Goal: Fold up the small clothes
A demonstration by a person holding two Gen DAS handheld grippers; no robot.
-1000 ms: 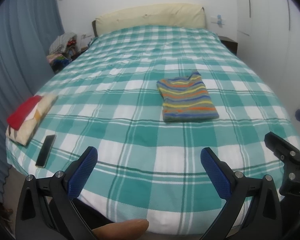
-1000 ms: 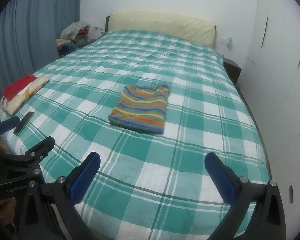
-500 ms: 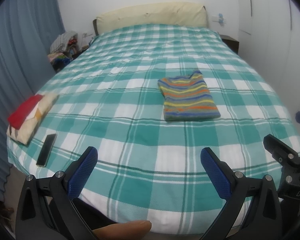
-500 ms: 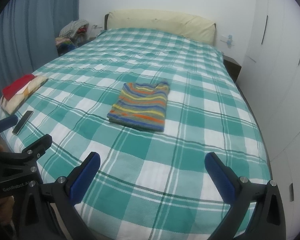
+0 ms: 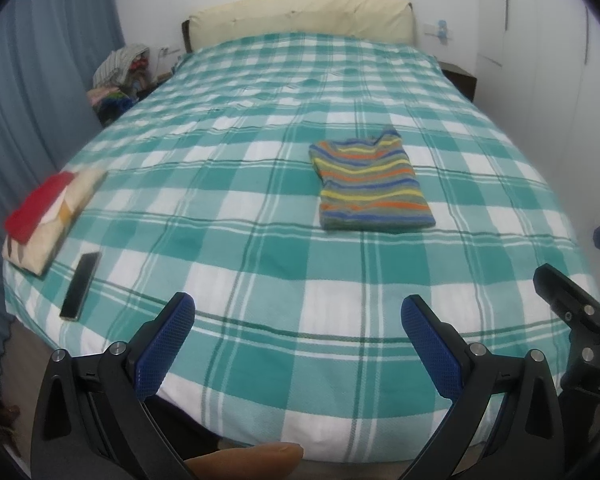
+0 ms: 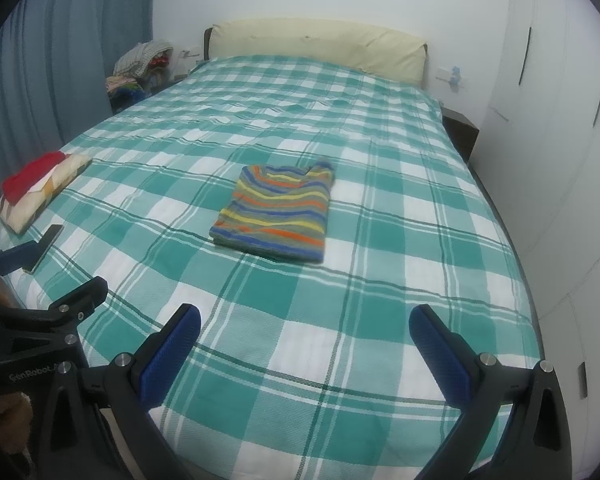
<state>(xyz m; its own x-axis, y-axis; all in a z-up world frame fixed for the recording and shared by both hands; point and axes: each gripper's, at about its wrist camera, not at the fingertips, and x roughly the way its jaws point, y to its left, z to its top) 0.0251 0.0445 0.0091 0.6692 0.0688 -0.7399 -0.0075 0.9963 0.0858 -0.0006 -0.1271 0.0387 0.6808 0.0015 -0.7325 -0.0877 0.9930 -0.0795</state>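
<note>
Plaid woven bedspread (image 5: pixel 260 240) w/ flat rectangular folded striped knit (image 5: pixel 370 184).

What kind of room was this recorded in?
Most likely a home bedroom: a large bed with a checked cover, a padded headboard against the wall, and closet doors along one side.

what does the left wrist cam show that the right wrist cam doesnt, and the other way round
Only the left wrist view shows a fingertip at the bottom edge, the whole phone, and part of the right gripper at its right edge.

Only the right wrist view shows more wardrobe doors and the left gripper's body at its left edge, partly covering the phone.

Both show the checked bed cover, the folded striped top, the red and cream folded pile, the clothes heap beside the bed, and open blue-padded jaws.
</note>
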